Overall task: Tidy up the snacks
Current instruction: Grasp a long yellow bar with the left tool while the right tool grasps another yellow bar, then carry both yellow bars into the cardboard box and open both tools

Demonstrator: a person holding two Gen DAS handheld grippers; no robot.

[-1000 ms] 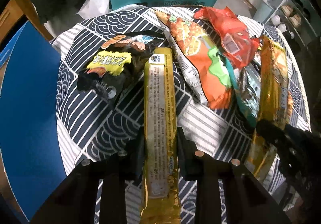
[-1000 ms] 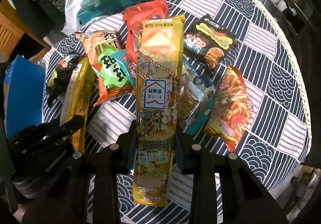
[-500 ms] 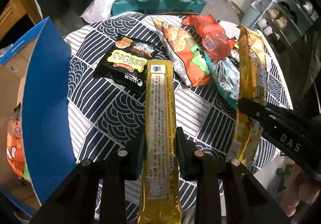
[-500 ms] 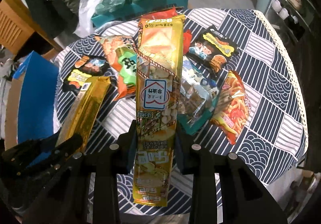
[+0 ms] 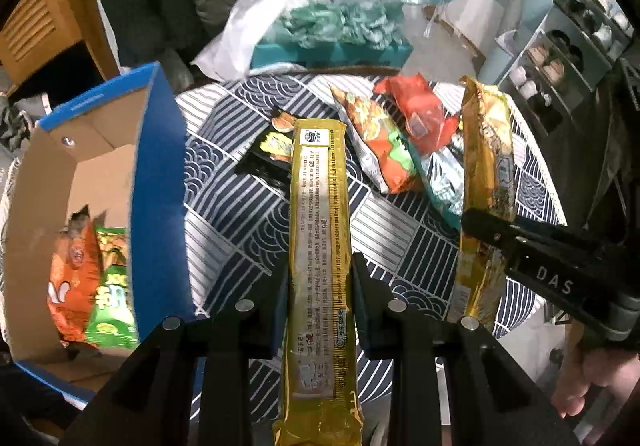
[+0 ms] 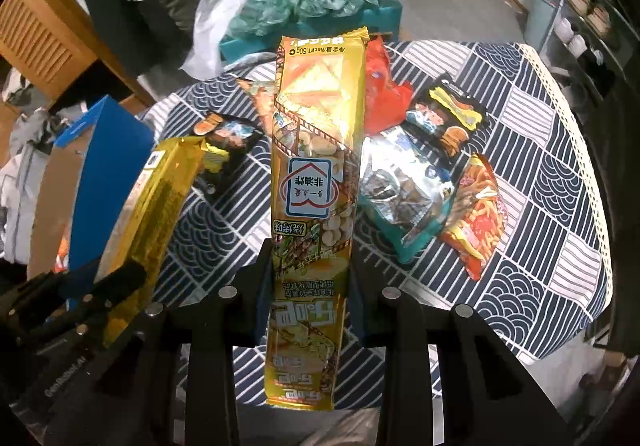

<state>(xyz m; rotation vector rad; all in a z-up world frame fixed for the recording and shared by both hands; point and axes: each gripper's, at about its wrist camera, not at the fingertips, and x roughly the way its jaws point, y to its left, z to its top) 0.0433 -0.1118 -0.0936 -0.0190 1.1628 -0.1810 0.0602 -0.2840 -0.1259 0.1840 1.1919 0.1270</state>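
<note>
In the left wrist view a long, narrow gold foil snack packet (image 5: 320, 246) runs up the middle of the frame, its back side showing: a pale printed panel of small text, a white label near the top and a barcode near the bottom. The left gripper (image 5: 319, 302) is clamped on it low down, one black finger pressing each long edge, and the packet hangs above the table.

In the right wrist view a second long gold packet (image 6: 316, 182) fills the centre, face side showing upside-down print, pictures of crackers and a white house-shaped badge. The right gripper (image 6: 310, 286) is clamped on its lower part in the same way.

Below both lies a round table covered in a navy-and-white wave-patterned cloth (image 6: 552, 182). On it, in the right half of the right wrist frame, lie a red bag (image 6: 380, 94), a black bag with cartoon figures (image 6: 448, 118), a silver-and-teal bag (image 6: 404, 190) and an orange bag showing fries (image 6: 480, 210).

At the left edge of the left wrist frame stands a blue-sided cardboard box (image 5: 160, 182), open, with an orange bag (image 5: 72, 270) and a green bag (image 5: 112, 286) inside.
</note>
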